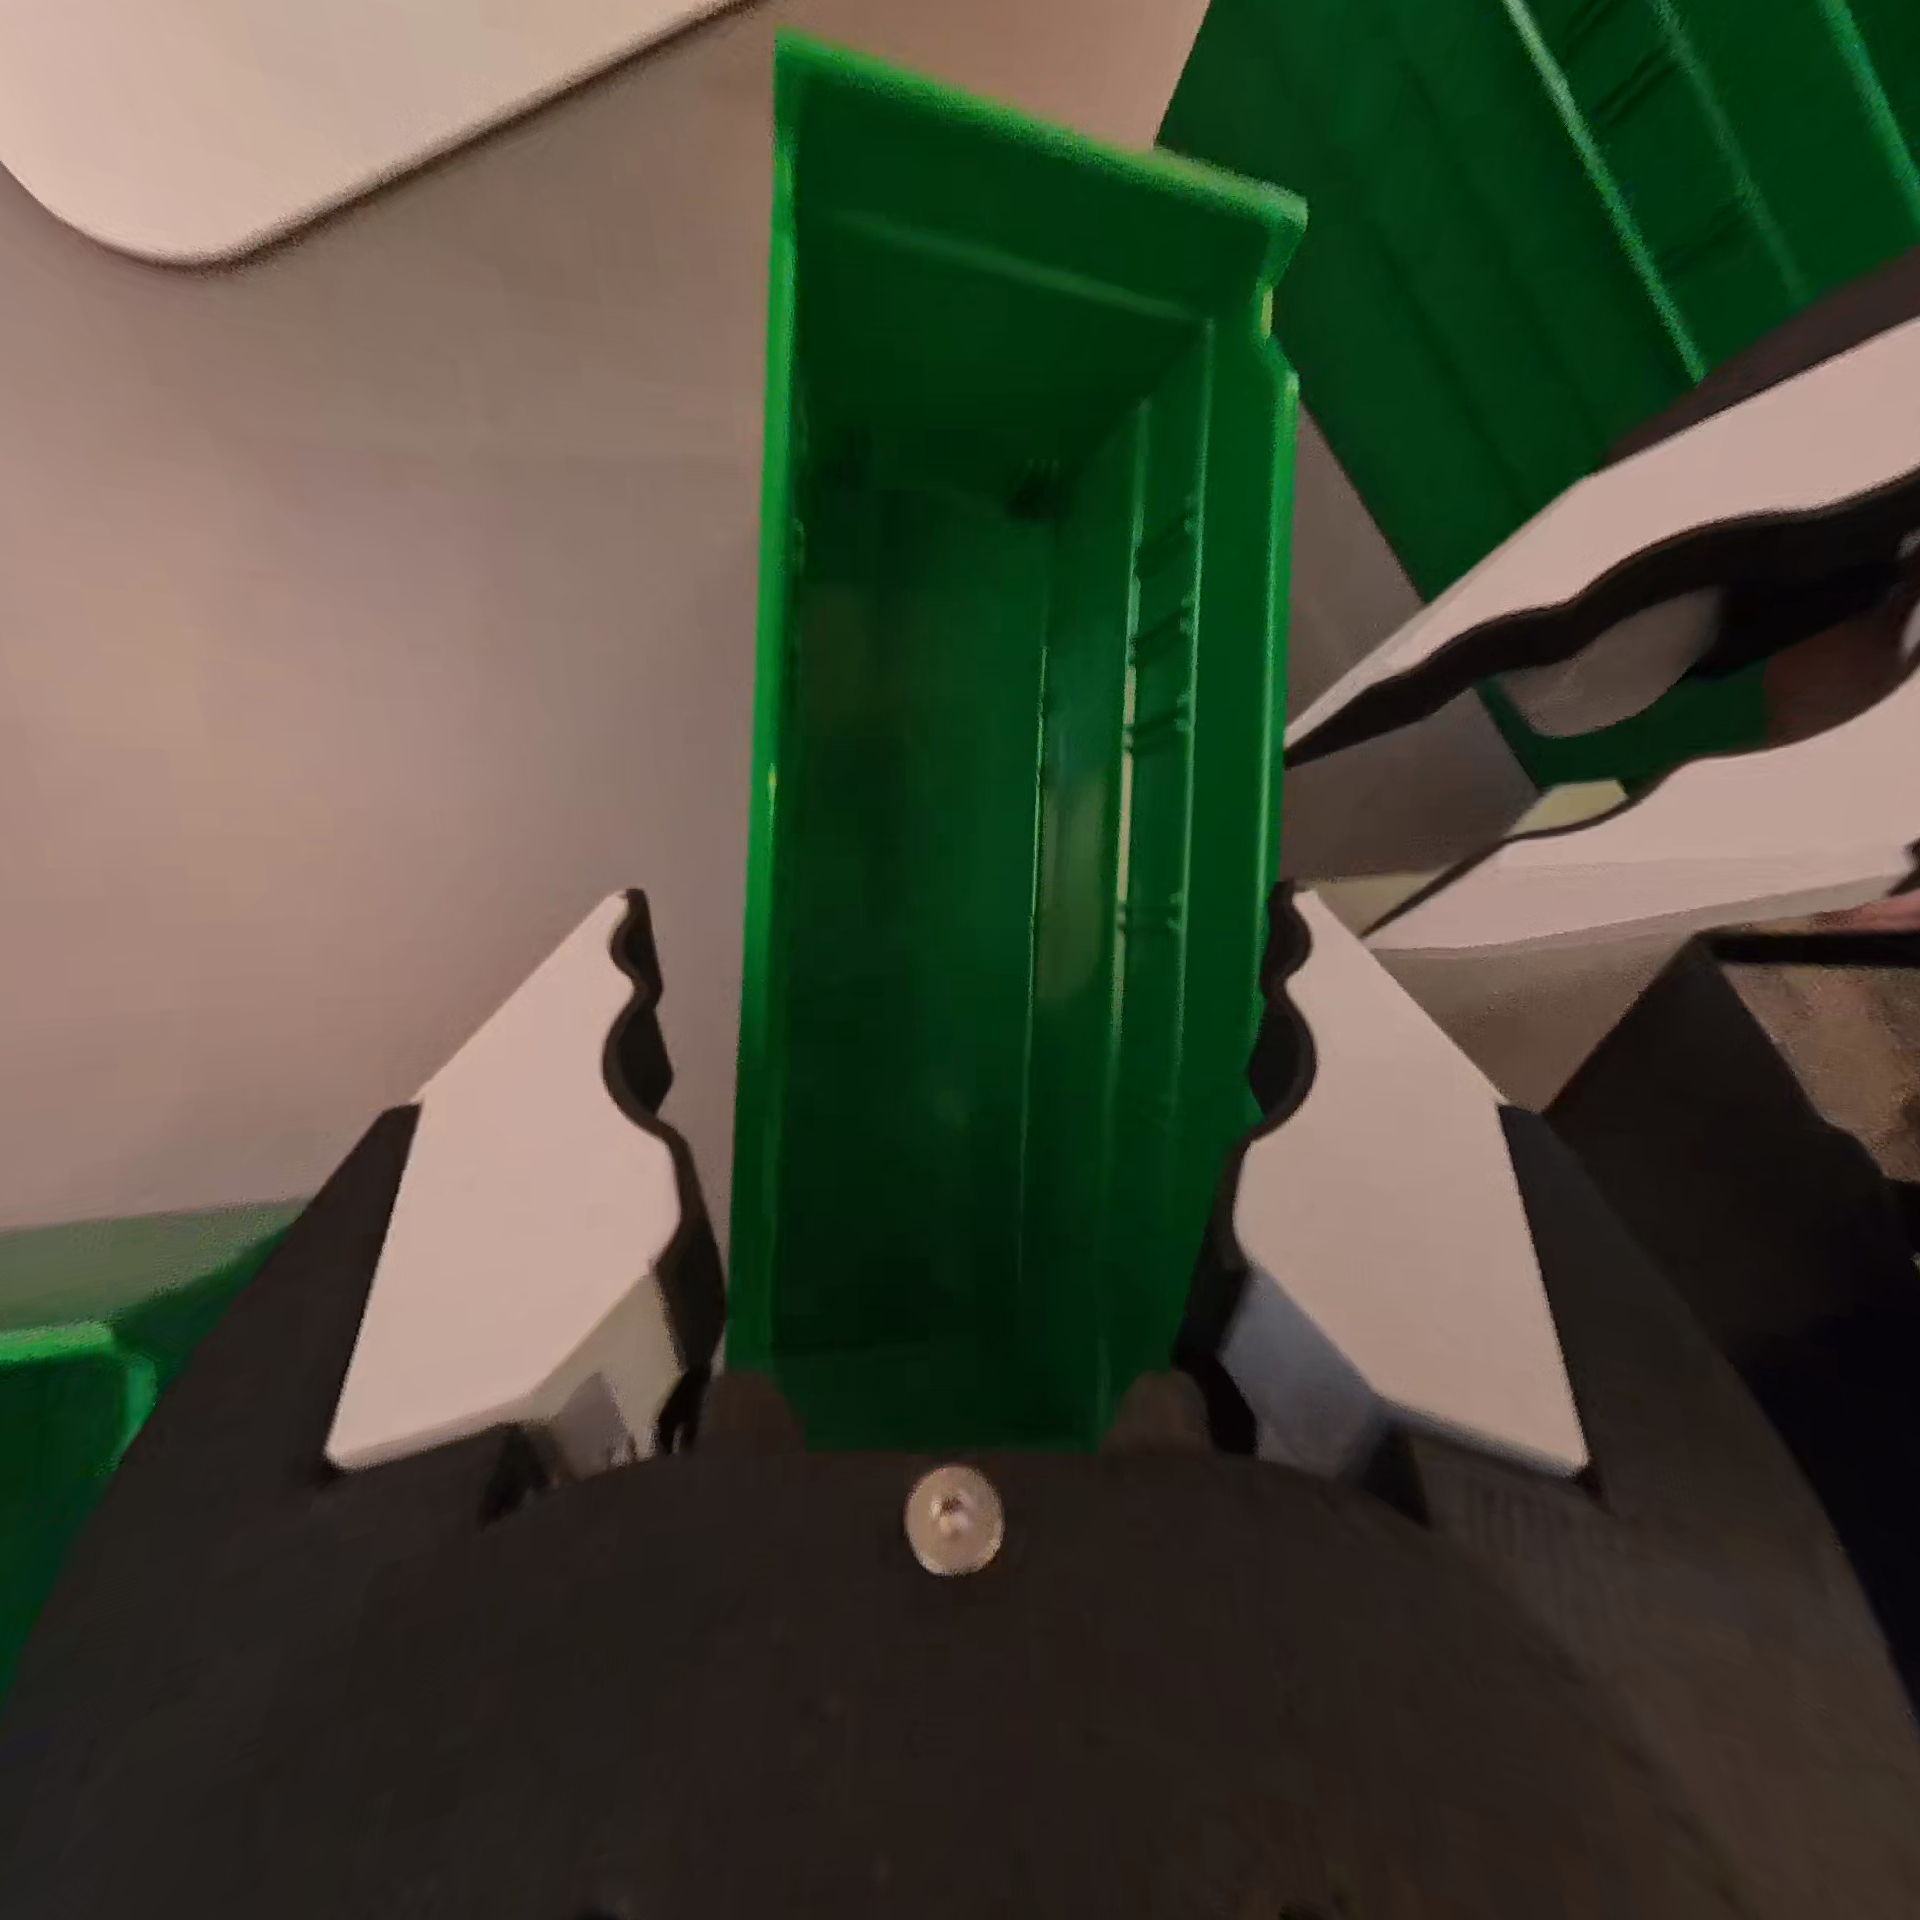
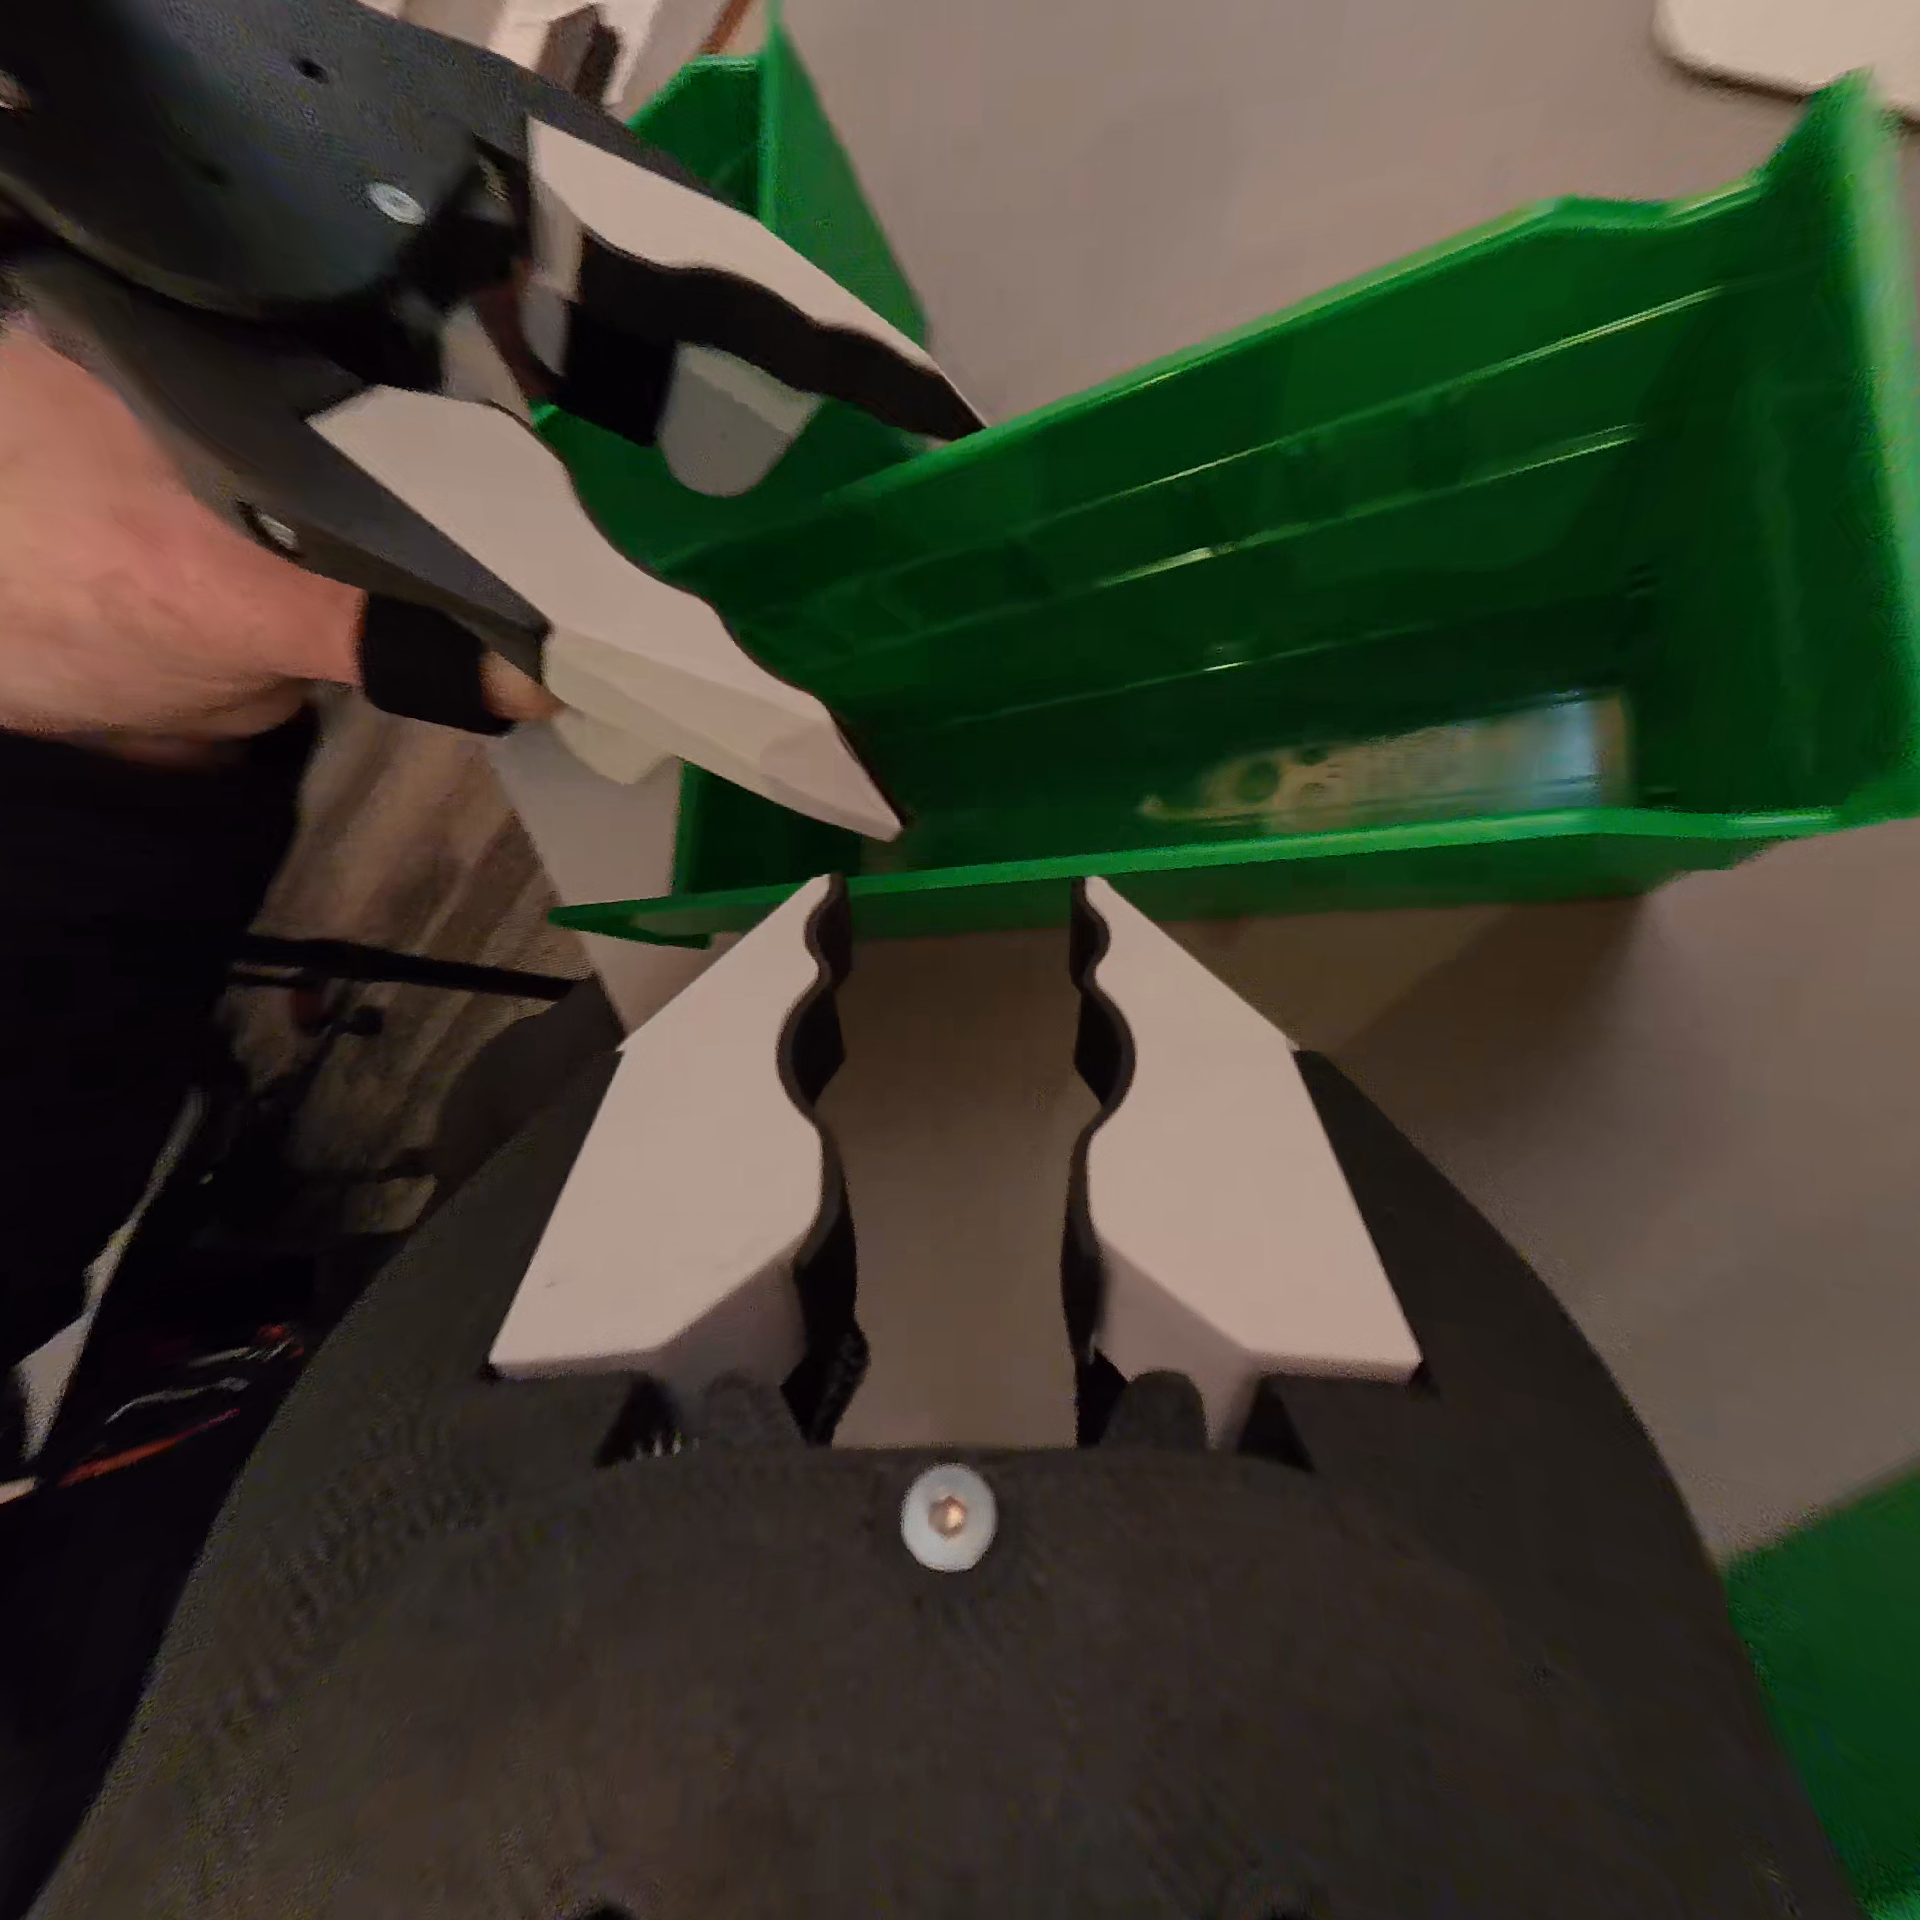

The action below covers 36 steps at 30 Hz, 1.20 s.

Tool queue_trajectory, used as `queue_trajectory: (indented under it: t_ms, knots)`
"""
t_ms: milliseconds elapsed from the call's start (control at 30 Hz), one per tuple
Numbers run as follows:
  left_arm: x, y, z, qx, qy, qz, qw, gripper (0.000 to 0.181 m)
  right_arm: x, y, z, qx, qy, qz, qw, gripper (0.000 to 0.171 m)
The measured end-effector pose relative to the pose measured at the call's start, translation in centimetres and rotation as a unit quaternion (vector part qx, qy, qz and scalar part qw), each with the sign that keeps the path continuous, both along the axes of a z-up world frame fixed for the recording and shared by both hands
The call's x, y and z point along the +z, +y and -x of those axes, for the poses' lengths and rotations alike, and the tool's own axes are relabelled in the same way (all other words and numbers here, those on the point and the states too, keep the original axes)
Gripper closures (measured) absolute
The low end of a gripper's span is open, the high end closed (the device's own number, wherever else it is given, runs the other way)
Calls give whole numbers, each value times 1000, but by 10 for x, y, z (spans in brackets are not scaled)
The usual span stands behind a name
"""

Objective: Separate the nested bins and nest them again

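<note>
The left tongs (image 1: pixel 961 1049) grip a narrow green plastic bin (image 1: pixel 997 727) across its width near one end, one white finger with a wavy black pad pressed on each long outer wall, so the open trough of the bin runs straight away from them and its far end wall stands up against the grey bench (image 1: pixel 364 675). In the right wrist view the same left tongs (image 2: pixel 914 623) come in from the upper left, held by a person's hand (image 2: pixel 135 582), and clamp the near end of a long green ribbed bin (image 2: pixel 1351 623) that lies tilted, its open side facing over and its far end up at the right. The right tongs (image 2: pixel 961 935) hold nothing: their fingers stand moderately apart with bare bench between them, the tips just at the thin green lower rim of that bin; I cannot tell whether they touch it. Another green bin (image 2: pixel 769 187) sits behind the left tongs, and a further green piece (image 2: pixel 1839 1621) shows at the lower right edge. A pale rounded board (image 1: pixel 312 114) lies farther off on the bench.
</note>
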<state>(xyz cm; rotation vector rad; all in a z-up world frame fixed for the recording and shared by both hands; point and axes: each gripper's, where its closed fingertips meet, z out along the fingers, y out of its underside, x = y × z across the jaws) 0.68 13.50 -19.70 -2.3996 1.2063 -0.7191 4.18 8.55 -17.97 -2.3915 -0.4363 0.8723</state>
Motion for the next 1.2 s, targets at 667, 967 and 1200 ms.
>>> queue_trajectory:
  t_ms: [667,967,1200]
  knots:
    - [1,-60,-5,-35,-118,98,987,66,-1,1,-7,46,-2,64,997,111]
    - [0,-67,-15,-48,-116,96,988,69,-20,-6,-18,73,-110,77,988,118]
    - [17,-75,-11,-61,-122,68,988,63,-22,-6,-22,83,-140,57,985,118]
